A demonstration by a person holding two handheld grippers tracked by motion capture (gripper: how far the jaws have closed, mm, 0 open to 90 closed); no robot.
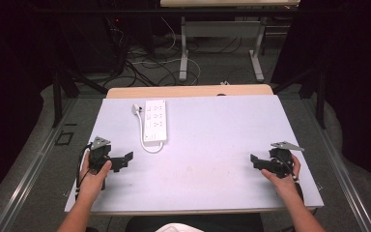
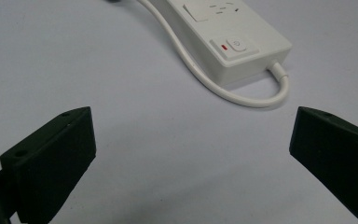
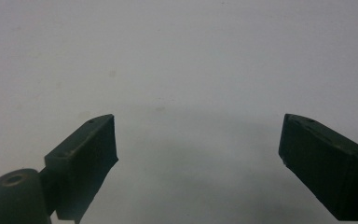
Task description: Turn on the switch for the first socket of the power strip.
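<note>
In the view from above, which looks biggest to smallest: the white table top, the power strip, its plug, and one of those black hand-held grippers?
1. Table top, by far.
2. Power strip and left gripper: look alike, and the gripper sits nearer the camera, so no ranking.
3. Plug, smallest.

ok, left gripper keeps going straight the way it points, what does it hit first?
Probably the white power strip, at its switch end, or its looping cord. The left gripper is open, with bare table before it; depth is unclear.
</note>
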